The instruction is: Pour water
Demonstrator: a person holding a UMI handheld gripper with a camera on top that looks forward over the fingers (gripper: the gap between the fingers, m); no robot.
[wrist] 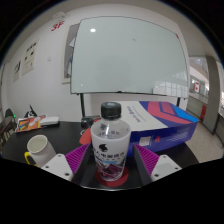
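A large white wall-mounted whiteboard (125, 55) is hanging at twelve o'clock beyond the dark bench (60, 136). A blue and white cardboard box (160, 124) is lying at two o'clock. The clear plastic water bottle with a black cap (111, 145) is standing upright, and the gripper (112, 166) fingers are pressing it from both sides. A white ceramic mug (39, 150) is sitting at nine o'clock.

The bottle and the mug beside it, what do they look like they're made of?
Bottle: apparently clear plastic, glossy, since the background shows through its body; black cap, likely plastic; dark printed label. It sits between the gripper fingers, whose pads seem to press its sides. Mug: probably glazed ceramic, judging by its pale, smooth, opaque wall and thick rim, though enamel or plastic cannot be ruled out.
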